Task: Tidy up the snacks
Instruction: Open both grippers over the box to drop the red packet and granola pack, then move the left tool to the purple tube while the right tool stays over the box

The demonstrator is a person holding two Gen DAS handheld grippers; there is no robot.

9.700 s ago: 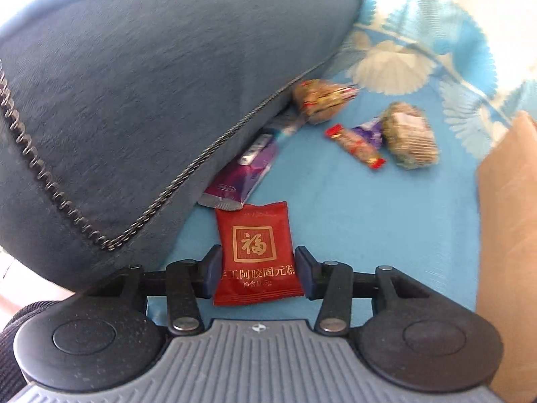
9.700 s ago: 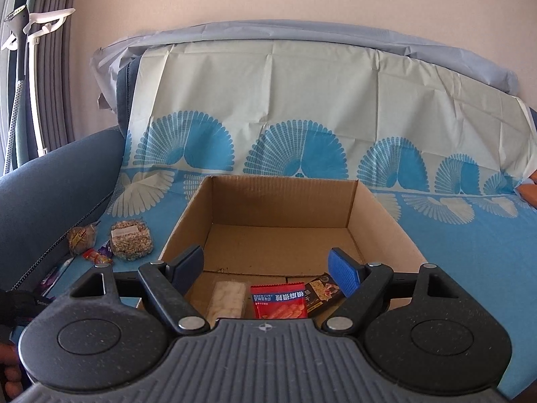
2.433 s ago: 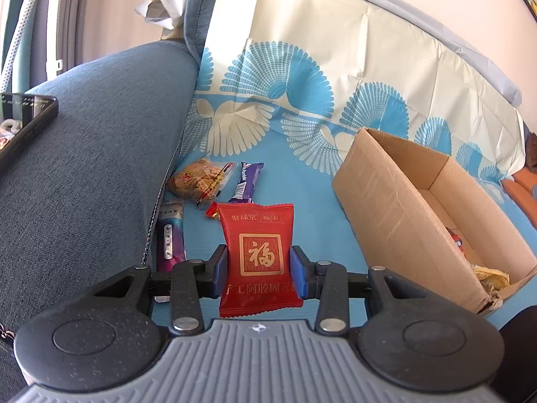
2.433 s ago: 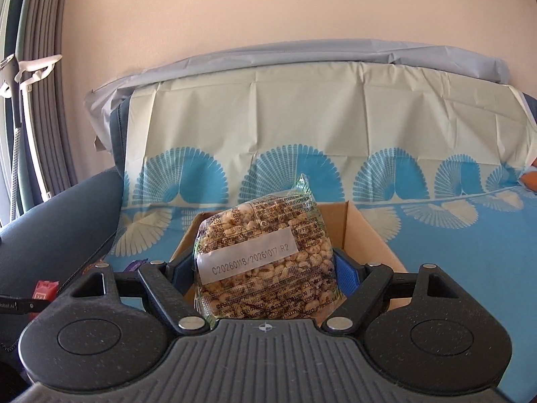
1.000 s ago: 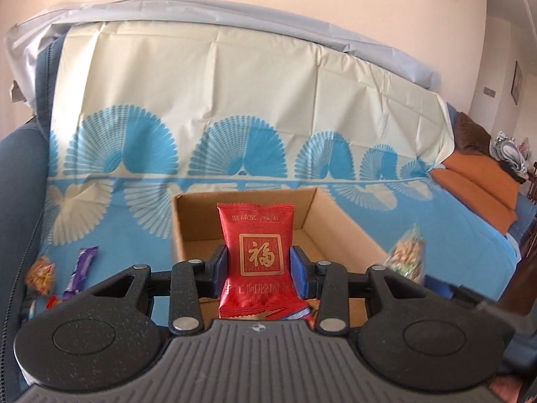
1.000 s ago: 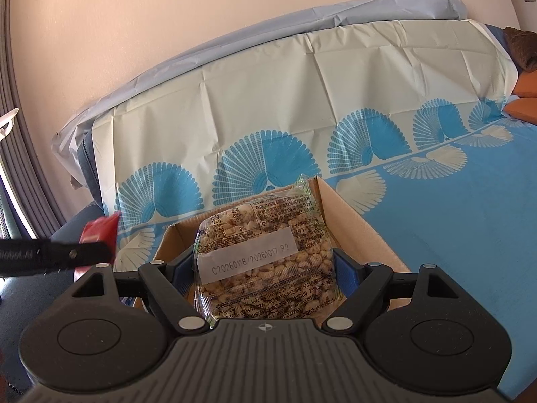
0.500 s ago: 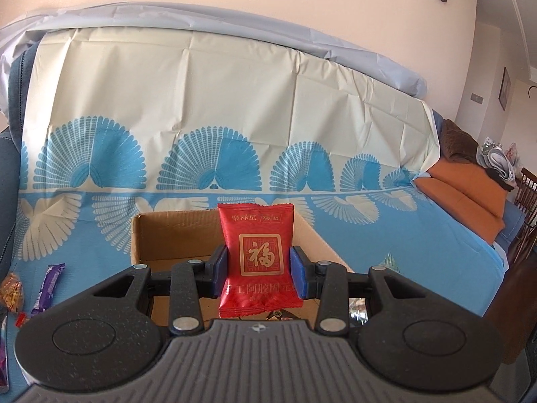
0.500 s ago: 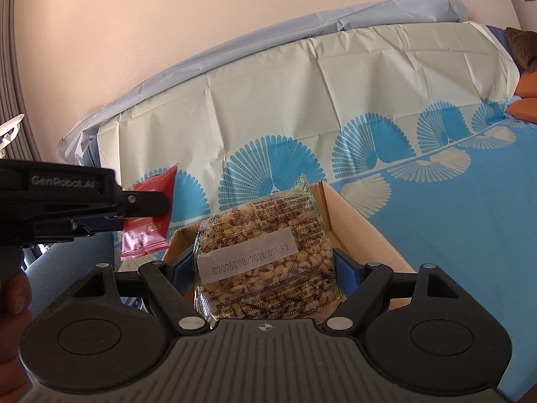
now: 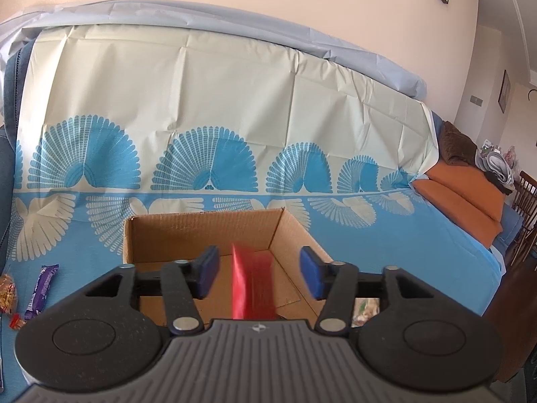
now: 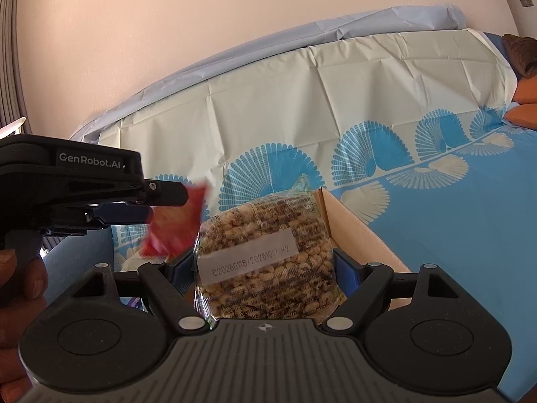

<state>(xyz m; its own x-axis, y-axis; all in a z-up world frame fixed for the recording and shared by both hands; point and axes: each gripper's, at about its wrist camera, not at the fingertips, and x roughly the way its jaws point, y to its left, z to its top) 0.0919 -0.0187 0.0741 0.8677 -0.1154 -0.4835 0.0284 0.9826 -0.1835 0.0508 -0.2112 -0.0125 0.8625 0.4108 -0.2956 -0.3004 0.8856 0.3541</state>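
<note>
Small red foil snack packet [image 9: 253, 280]: motion-blurred, in mid-air between the spread blue pads of the left gripper [image 9: 258, 272], touching neither pad. It hangs above the open brown cardboard box [image 9: 201, 231], long axis roughly vertical, tilted a little. Judged to be falling free into the box. From the right wrist view the same packet [image 10: 174, 221] shows just off the left gripper's [image 10: 157, 201] tip, canted, below and ahead of it.

Left gripper: jaws wide apart, holding nothing.

Right gripper [image 10: 265, 268]: closed on a clear plastic bag of puffed grain with a white date label [image 10: 265, 252]. Bag stands upright between the pads, long axis vertical, its top above the fingers. The box's right wall [image 10: 362, 231] shows directly behind and below the bag (so the right gripper looks already near the opening, slightly toward the box's near side).

The relation that matters: the box lies ahead of and under the bag, with the left gripper crossing in from the left at about the same height. The right hand probably needs only a short advance before letting go; the risk is bumping the left gripper.

Outward: a purple-wrapped bar [image 9: 42, 290] and an orange-brown wrapped snack [image 9: 6, 297] lie on the blue fan-patterned sofa cover [image 9: 369, 252], left of the box, well apart from both grippers.
</note>
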